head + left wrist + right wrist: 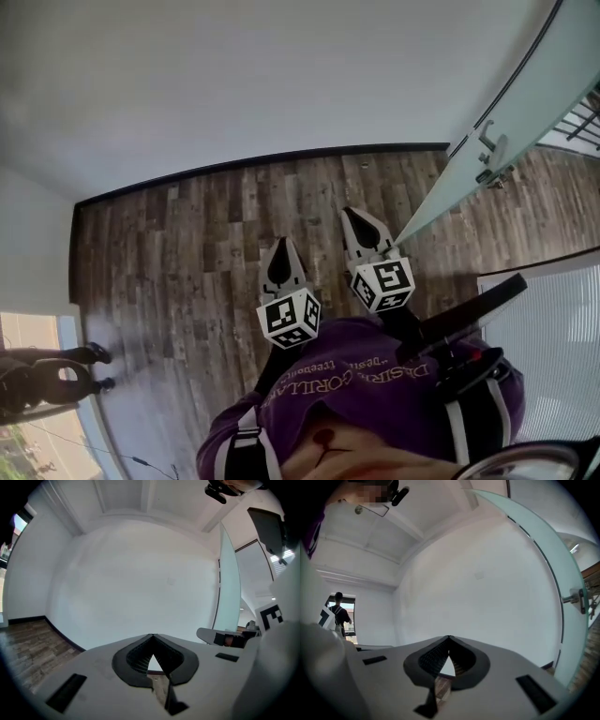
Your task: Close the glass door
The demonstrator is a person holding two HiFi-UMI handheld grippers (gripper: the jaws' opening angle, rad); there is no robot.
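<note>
The frosted glass door (525, 103) stands ajar at the upper right of the head view, with a metal handle (489, 152) on it. Both grippers hover side by side over the wooden floor, pointing toward the white wall. My left gripper (284, 244) is shut with nothing in it, well left of the door. My right gripper (357, 216) is also shut and empty, its tip short of the door's near edge and apart from it. In the right gripper view the door (553, 559) curves along the right side with its handle (577, 599). In the left gripper view the door (229, 583) stands at the right.
A white wall with a black baseboard (281, 161) bounds the wooden floor (187, 262) ahead. A person (52, 375) stands at the far left by a window. A white slatted panel (553, 347) lies at the right. A dark railing (583, 120) shows beyond the door.
</note>
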